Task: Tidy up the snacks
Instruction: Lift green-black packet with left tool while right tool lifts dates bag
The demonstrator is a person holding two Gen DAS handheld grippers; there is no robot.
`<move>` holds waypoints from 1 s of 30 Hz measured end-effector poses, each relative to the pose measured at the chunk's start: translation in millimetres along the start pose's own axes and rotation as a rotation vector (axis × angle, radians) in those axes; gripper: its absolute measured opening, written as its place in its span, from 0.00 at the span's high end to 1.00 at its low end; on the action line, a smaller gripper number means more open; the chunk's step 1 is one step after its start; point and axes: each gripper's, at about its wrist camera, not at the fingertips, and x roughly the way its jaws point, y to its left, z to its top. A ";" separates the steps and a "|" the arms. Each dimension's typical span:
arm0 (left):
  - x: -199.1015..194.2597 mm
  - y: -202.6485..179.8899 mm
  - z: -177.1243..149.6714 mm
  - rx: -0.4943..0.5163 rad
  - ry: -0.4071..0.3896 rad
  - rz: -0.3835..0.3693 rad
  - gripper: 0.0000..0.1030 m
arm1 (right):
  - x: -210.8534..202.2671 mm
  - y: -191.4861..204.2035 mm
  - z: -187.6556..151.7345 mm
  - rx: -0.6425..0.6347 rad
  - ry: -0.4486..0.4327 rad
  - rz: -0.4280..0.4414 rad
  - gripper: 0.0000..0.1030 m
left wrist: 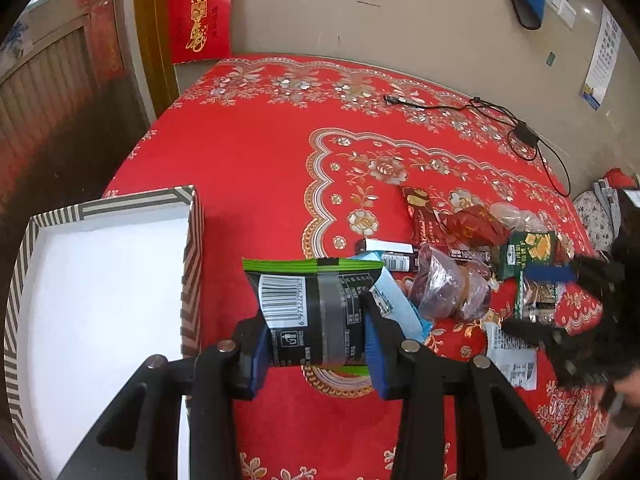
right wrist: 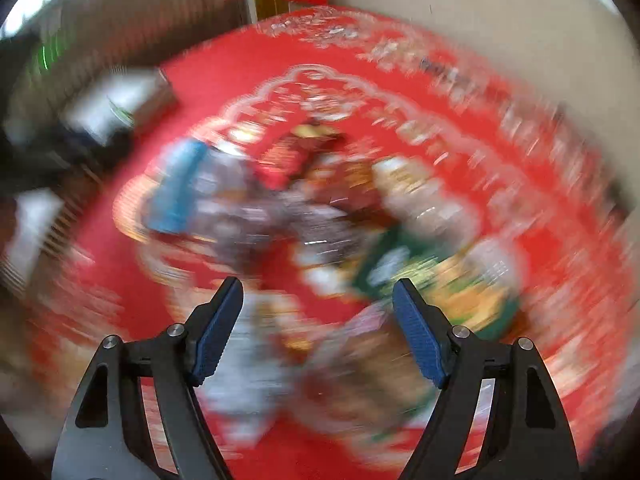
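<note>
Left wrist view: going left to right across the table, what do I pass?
White box with striped grey rim → black snack packet with green edge and barcode, clamped in the left gripper → clear bag of dark red snacks → dark green cracker packet → right gripper.

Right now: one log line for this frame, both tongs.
left tongs: shut on black snack packet, beside striped box | right tongs: open, nothing held, above snack pile | right view blurred

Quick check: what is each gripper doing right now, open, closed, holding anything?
Left gripper: shut on the black snack packet, held above the tablecloth beside the box.
Right gripper: open, nothing between its fingers; the view is blurred.
</note>
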 end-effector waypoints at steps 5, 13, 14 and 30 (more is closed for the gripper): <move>-7.7 3.0 1.7 0.010 -0.015 -0.022 0.58 | 2.7 30.1 7.2 0.199 -0.096 0.027 0.24; -13.9 7.9 0.5 0.055 -0.010 -0.072 0.58 | 28.3 24.3 19.0 0.501 -0.126 -0.068 0.24; -12.8 8.4 0.0 0.060 -0.008 -0.075 0.58 | 29.3 26.1 21.4 0.500 -0.129 -0.083 0.24; -7.3 14.9 -4.3 0.041 -0.008 -0.078 0.59 | 27.2 26.7 11.1 0.393 -0.175 -0.097 0.40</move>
